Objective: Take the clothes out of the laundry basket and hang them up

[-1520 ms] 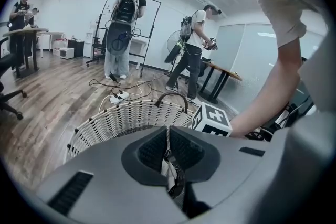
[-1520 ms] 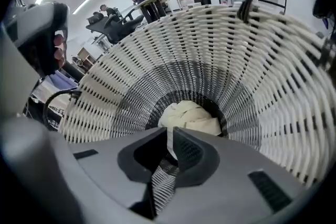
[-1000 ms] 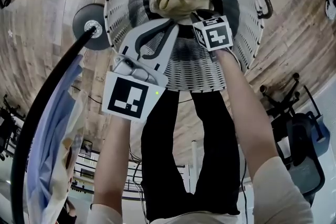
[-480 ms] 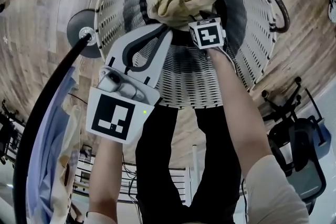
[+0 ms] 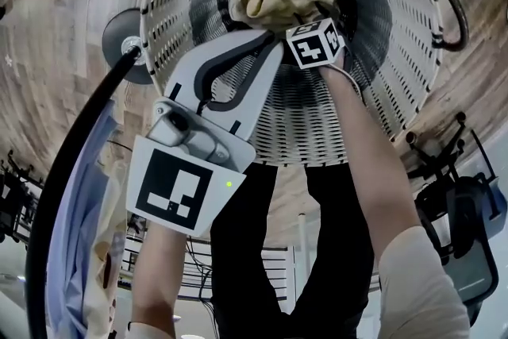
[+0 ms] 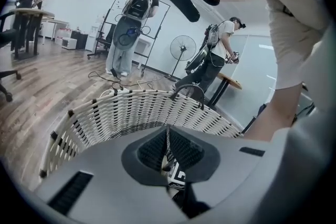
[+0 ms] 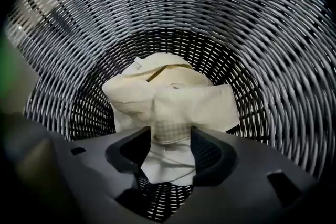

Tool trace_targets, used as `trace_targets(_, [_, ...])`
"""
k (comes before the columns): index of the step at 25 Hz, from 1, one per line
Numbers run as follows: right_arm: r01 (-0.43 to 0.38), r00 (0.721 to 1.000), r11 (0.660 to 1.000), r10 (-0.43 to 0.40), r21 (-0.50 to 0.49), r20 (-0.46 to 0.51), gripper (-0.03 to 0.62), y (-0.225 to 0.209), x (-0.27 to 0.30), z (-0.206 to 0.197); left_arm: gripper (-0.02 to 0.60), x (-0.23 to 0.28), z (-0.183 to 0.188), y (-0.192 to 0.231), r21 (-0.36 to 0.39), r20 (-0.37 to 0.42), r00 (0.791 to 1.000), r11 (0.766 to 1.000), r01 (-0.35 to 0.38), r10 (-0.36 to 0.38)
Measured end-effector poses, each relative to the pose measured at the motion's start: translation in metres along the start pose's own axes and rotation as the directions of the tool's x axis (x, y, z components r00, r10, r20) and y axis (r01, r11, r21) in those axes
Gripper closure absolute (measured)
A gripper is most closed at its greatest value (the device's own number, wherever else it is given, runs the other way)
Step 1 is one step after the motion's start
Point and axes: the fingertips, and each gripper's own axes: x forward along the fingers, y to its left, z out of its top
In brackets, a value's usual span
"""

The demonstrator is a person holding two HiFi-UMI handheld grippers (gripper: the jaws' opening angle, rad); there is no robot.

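Deep inside the white woven laundry basket, my right gripper has sunk lower. Its jaws have just spread wide around the crumpled cream fabric garment on the bottom, not yet pinching it, so I am ready to grab. My left gripper waits closed and empty by the near rim.

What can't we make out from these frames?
- Right gripper view: what the cream garment is; crumpled, lower edge behind the fingers of the right gripper, which have just been opening around it.
- Head view: those fingertips, under the marker cube.
- Every view: anything beneath the garment in the laundry basket.
- Head view: blue clothing at left, cut by the edge.
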Motion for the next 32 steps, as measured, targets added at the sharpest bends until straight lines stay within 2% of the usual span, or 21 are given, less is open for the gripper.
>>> trace_targets(3, [0.025,1.0,0.999,-0.025,-0.02,0.002,0.383,-0.005,0.004,-0.001,0.552,0.0,0.0,0.0,-0.006,0.006,1.0,1.0,0.006,-0.006])
trace_targets(9, [0.019,1.0,1.0,-0.019,-0.003,-0.001,0.426,-0.008,0.001,-0.002,0.552,0.002,0.001,0.0,0.005,0.011,1.0,1.0,0.011,-0.011])
trace_targets(12, [0.025,1.0,1.0,-0.025,-0.007,-0.006,0.474,-0.01,-0.003,-0.002,0.552,0.001,0.0,0.0,0.007,0.01,1.0,1.0,0.007,-0.007])
trace_targets(14, [0.038,0.999,0.999,-0.038,-0.01,-0.001,0.529,-0.012,-0.007,0.001,0.552,0.0,0.0,0.001,0.007,0.004,1.0,1.0,-0.001,0.001])
trace_targets(16, [0.044,0.999,0.999,-0.044,-0.011,-0.002,0.55,-0.012,-0.012,0.003,0.552,-0.002,0.0,0.001,0.007,0.001,1.0,1.0,-0.008,0.008])
trace_targets(22, [0.023,1.0,1.0,-0.023,0.016,-0.004,0.565,-0.013,-0.04,0.009,0.552,-0.01,0.007,-0.003,0.002,-0.008,0.999,0.999,-0.032,0.032])
trace_targets(26, [0.002,1.0,0.998,-0.003,0.056,0.023,0.566,-0.016,-0.069,0.018,0.552,-0.014,0.014,-0.012,0.031,-0.027,0.999,0.999,-0.031,0.032])
trace_targets(32, [-0.018,0.999,0.992,0.013,0.125,0.04,0.568,-0.02,-0.123,0.026,0.552,-0.032,0.028,-0.021,-0.028,-0.029,0.997,0.997,-0.076,0.075])
